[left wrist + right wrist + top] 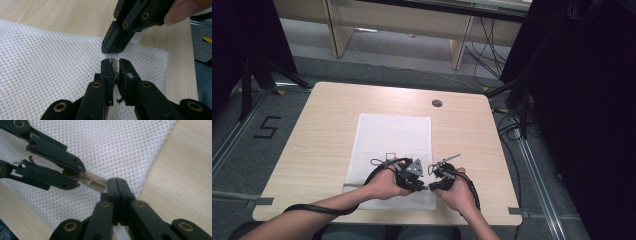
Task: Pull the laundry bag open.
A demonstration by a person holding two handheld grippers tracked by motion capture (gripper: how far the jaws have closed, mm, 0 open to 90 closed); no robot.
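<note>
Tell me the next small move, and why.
Probably draw the left gripper away from the right gripper: the left is shut on a small shiny piece, the right on a white strip beside it, at the mesh bag's edge, tips nearly touching.

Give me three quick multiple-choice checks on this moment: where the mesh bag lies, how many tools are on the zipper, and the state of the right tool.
1. Where does the white mesh bag lie?
A. on the floor
B. flat on the wooden table
C. hanging off a shelf

2. How many tools grip the zipper part?
A. none
B. one
C. two

3. How is the right tool?
A. wide open
B. shut
C. lying on the table

Answers: 1 B, the high view shows it spread on the tabletop. 2 C, the left tool and the right tool both pinch it. 3 B, its jaws meet on the zipper's white strip.
</note>
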